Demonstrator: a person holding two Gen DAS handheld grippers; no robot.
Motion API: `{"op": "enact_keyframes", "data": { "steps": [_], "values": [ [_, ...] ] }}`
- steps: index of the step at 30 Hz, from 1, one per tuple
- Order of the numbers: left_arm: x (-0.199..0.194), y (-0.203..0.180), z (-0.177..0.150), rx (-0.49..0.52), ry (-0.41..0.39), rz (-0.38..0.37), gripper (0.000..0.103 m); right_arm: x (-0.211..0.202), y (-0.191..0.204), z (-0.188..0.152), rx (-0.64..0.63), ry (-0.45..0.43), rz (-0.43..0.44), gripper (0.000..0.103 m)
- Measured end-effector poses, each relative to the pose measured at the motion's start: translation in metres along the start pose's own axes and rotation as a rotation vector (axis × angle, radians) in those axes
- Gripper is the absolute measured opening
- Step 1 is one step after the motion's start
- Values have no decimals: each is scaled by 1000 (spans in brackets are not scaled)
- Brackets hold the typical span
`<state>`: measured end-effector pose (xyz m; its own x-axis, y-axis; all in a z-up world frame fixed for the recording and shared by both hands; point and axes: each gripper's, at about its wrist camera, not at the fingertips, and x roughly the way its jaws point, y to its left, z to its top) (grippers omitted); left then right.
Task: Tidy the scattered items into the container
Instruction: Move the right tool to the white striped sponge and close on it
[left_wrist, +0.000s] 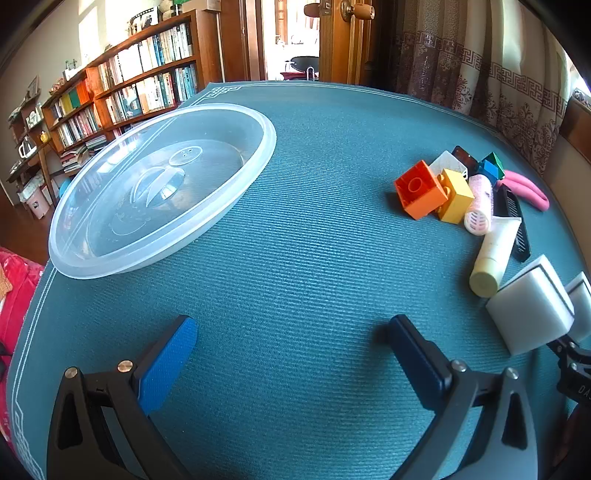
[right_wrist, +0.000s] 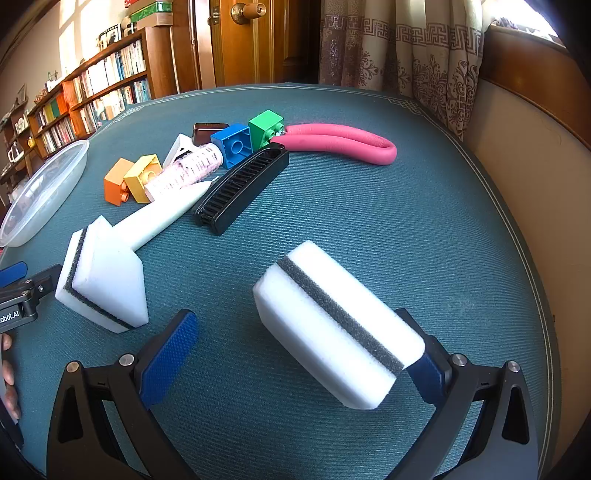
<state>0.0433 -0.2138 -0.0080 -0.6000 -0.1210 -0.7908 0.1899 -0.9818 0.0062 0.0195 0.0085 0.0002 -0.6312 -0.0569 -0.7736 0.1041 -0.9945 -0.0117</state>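
- Both grippers hover over the table (left_wrist: 314, 258), which is covered in teal ribbed cloth; the left gripper (left_wrist: 291, 354) has its jaws spread wide with nothing between them.
- Right gripper (right_wrist: 306, 354) is likewise spread wide; a white sponge (right_wrist: 336, 328) with a dark grey stripe lies between its fingers, against the right finger (right_wrist: 424, 369) and apart from the left one, so it is not clamped.
- Just left of that, a second white sponge (right_wrist: 105, 284) with the same stripe lies on the cloth, near the tip of the left gripper.
- Behind it lies a pale tube (right_wrist: 166, 216), beside a black comb (right_wrist: 243, 186) and a pink hair roller (right_wrist: 184, 171).
- Orange block (right_wrist: 117, 181), yellow block (right_wrist: 142, 177), blue block (right_wrist: 232, 144) and green block (right_wrist: 266, 127) cluster there, with a pink foam loop (right_wrist: 343, 142) to their right.
- Clear plastic container (left_wrist: 162, 188) sits empty at the table's left side, well apart from the heap.
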Motion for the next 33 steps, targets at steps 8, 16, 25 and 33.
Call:
{"op": "enact_keyframes", "data": {
  "steps": [8,16,25,33],
  "values": [
    [-2,3,-2,0,-3,-1,103,-1,1,-1,-3,0,-2,103],
    [4,8,2,0,-4,-1,103,-4,0,-7,-27,5,30,103],
    [4,9,1,-1,-5,-2,103,-10,11,-13,-57,1,139,103],
    [4,9,1,-1,-5,-2,103,-23,32,-22,-34,-6,341,103]
  ]
}}
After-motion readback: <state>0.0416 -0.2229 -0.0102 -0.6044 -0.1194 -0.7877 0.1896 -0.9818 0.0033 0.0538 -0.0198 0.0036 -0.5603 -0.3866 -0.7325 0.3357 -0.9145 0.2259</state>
